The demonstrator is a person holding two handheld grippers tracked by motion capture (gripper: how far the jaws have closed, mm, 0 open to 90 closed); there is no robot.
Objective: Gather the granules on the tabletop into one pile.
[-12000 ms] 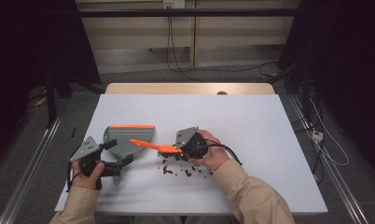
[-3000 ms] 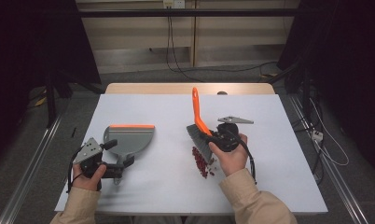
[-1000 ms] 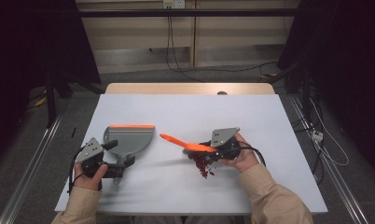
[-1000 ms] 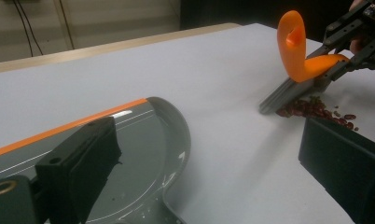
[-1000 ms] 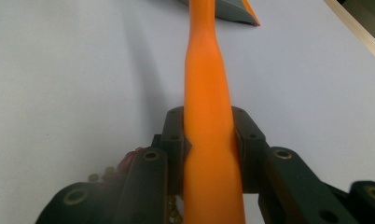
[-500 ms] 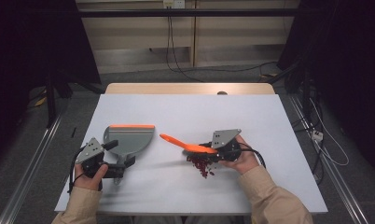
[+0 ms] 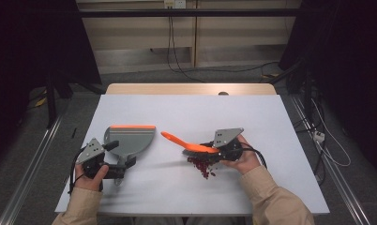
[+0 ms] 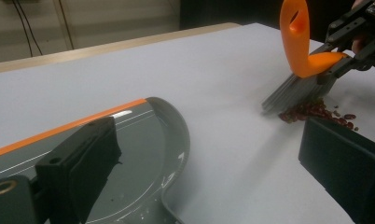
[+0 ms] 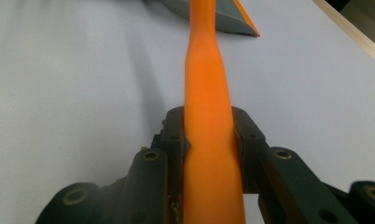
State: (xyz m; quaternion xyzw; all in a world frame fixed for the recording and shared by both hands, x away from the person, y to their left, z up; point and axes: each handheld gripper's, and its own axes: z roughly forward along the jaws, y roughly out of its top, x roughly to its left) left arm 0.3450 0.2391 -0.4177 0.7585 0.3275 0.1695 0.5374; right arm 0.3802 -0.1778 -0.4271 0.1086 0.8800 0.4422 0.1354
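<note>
**Orange brush over the beans, dustpan off to the left**

Orange plastic forms the handle of the brush (image 7: 189,145), which the right gripper (image 7: 220,151) clamps between its fingers; in the right gripper view the two fingers press against both sides of the handle (image 9: 209,140). The grey bristles (image 8: 293,88) touch the white tabletop (image 7: 271,122) at the edge of a small pile of dark red beans (image 7: 201,167), which lies just in front of the person's right hand (image 7: 245,159). The grey dustpan (image 7: 129,139), with an orange strip along its lip, lies flat well apart from the beans, to their left. The left gripper (image 7: 112,159) sits at the dustpan's handle end with its fingers (image 8: 80,163) spread wide; in the left gripper view they straddle the pan's neck without pressing on it.
</note>
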